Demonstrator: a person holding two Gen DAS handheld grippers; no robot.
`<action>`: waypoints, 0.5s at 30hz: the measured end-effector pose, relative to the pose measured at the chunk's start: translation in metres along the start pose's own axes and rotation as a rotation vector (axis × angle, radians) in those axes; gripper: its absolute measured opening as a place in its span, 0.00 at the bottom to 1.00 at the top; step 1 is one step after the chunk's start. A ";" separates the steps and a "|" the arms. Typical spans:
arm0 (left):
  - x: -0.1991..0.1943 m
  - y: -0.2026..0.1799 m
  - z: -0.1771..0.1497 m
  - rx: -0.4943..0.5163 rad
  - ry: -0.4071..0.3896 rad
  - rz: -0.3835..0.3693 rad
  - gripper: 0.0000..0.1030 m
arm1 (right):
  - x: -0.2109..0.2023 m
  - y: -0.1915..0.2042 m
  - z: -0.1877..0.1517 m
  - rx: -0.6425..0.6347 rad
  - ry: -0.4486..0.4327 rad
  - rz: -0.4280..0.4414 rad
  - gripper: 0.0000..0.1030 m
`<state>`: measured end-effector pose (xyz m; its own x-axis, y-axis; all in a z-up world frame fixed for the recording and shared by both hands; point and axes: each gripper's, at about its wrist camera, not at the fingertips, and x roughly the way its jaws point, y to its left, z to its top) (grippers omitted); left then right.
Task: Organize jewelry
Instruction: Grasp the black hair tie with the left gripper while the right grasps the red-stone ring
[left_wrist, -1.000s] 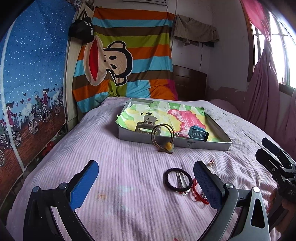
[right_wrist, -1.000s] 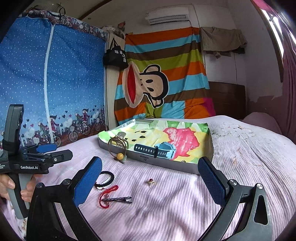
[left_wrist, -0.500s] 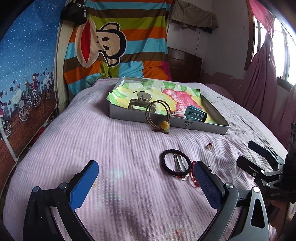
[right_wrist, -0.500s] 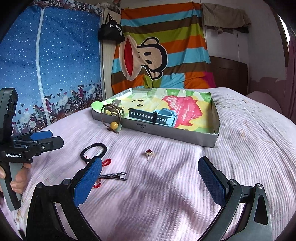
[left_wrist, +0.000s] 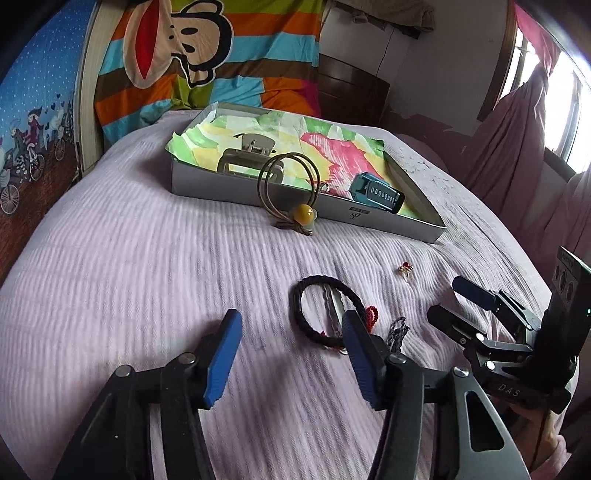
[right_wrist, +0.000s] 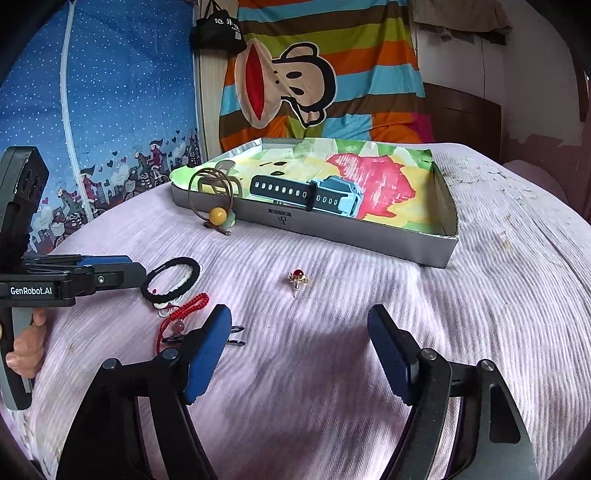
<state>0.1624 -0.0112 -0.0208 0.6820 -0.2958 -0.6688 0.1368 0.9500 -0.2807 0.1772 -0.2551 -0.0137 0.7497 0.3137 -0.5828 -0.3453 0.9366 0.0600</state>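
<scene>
Both grippers, left (left_wrist: 291, 354) and right (right_wrist: 297, 354), have just been narrowing, half-open and empty, over loose trinkets awaiting the tray (right_wrist: 369, 236).

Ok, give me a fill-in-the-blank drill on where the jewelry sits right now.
1. The teal watch lies ___ the tray.
2. The hair tie with the yellow bead leans against the tray's ___ wall.
3. The red-stone ring lies on the ___.
4. Between the right gripper's open fingers there is ___.

Missing words: inside; front; bedspread; nothing
</scene>
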 end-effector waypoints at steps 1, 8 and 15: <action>0.002 0.002 0.001 -0.010 0.005 -0.005 0.45 | 0.003 0.000 0.001 0.004 0.005 0.002 0.65; 0.015 0.004 0.008 -0.020 0.043 -0.011 0.30 | 0.020 0.000 0.006 0.009 0.039 0.015 0.48; 0.024 -0.006 0.007 0.045 0.071 0.019 0.22 | 0.036 0.001 0.013 0.013 0.057 0.023 0.38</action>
<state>0.1829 -0.0232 -0.0310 0.6323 -0.2826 -0.7214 0.1575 0.9585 -0.2375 0.2108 -0.2415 -0.0241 0.7084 0.3261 -0.6259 -0.3543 0.9313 0.0843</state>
